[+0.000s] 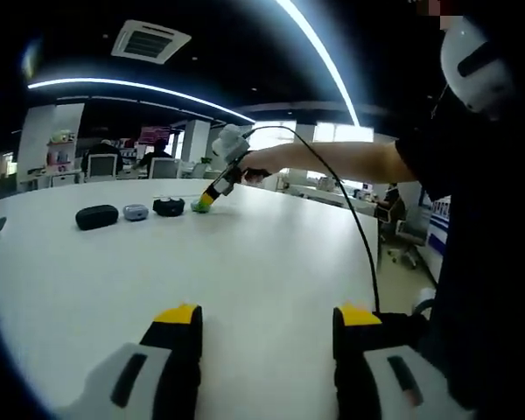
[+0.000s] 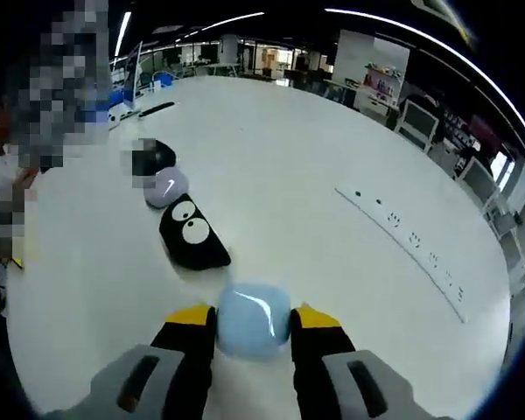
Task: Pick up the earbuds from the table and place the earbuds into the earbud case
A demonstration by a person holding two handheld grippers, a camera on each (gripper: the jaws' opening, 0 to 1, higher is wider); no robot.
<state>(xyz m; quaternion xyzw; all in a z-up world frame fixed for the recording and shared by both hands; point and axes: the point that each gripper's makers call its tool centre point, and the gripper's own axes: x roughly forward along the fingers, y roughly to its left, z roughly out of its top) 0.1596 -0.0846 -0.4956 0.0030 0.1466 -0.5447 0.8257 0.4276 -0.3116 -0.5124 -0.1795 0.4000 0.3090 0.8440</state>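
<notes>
Where office ceiling lights glare, white table (image 1: 245, 262) (left fingers (image 1: 267, 325) apart, right fingers (image 2: 253, 325) clamping pale-blue case (image 2: 254, 319)).

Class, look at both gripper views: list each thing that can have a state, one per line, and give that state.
Left gripper: open, empty, over the table.
Right gripper: shut on the pale blue case.
Pale blue case: closed, held between the jaws.
Black case with two white earbuds: lying on the table.
Grey-lilac case: closed, on the table.
Black case at the row's far end: closed, on the table.
</notes>
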